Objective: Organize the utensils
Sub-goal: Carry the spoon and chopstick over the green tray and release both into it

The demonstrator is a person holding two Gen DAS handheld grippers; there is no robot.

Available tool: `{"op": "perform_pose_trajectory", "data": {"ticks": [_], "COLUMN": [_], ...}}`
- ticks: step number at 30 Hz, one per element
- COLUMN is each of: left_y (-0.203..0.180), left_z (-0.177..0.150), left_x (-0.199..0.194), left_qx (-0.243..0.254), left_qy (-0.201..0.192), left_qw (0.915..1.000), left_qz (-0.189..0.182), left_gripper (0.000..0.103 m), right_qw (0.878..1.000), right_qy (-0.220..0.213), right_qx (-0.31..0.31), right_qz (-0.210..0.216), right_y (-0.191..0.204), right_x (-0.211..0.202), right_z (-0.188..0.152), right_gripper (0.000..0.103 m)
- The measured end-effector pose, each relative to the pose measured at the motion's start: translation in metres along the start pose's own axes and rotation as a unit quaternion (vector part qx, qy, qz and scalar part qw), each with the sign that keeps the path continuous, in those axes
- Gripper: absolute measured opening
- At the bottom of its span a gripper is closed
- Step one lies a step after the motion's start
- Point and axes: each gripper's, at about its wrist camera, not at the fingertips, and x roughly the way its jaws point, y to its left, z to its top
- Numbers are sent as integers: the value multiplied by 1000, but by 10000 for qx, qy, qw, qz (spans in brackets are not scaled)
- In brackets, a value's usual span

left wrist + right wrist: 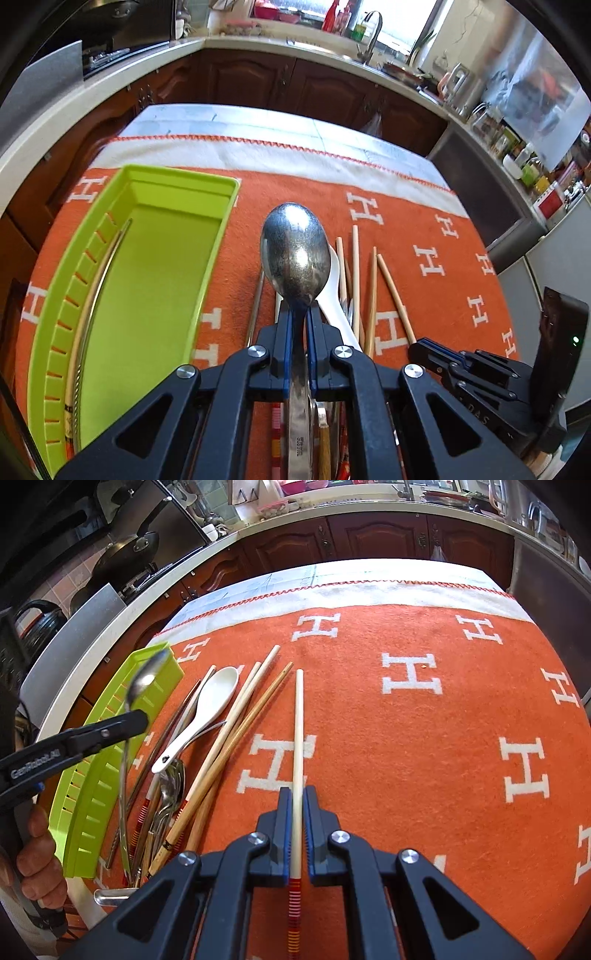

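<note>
Two utensils are lifted: the left gripper (299, 314) clamps a metal spoon (295, 247) right of the green tray (55, 280); the right gripper (296, 805) pinches one chopstick (297, 738). Likely next: carry both into the tray.

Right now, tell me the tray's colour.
Lime green tray, best in the left wrist view.

The left wrist view looks forward and down along its gripper's fingers, close above the orange blanket (280, 192), with the green tray (147, 280) just to its left; the right wrist view faces the same way from further right, equally close; both share the blanket, the tray (96, 790), the white ceramic spoon (207, 709) and the far wooden cabinets (258, 79).
</note>
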Motion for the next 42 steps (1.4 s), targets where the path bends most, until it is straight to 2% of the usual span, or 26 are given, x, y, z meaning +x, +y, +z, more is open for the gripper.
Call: {"op": "perform_pose_trajectory", "data": {"ticks": [6, 13, 24, 30, 34, 42], "left_y": [1, 6, 24, 37, 43, 66], "left_z": [-8, -19, -39, -47, -48, -39], "left_x": [-28, -66, -134, -168, -189, -210], "left_qx": [45, 32, -72, -163, -102, 150], "left_qy": [-183, -556, -1176, -1348, -1410, -1368], "left_qw": [9997, 9983, 9928, 9904, 9899, 9867], "left_qz": [-138, -179, -227, -261, -46, 863], "left_gripper": [4, 4, 4, 4, 4, 4], "right_qw": [9998, 9986, 9959, 9941, 9918, 9845], "right_qy": [-7, -382, -689, -741, -712, -554], "right_qx": [142, 99, -174, -341, -402, -123], "right_qz": [127, 355, 556, 721, 985, 1659], "right_y": [0, 13, 46, 69, 89, 133], "right_x": [-8, -38, -72, -84, -89, -79], "right_z": [-5, -10, -21, -22, -15, 13], "right_gripper": [6, 6, 6, 6, 6, 6]}}
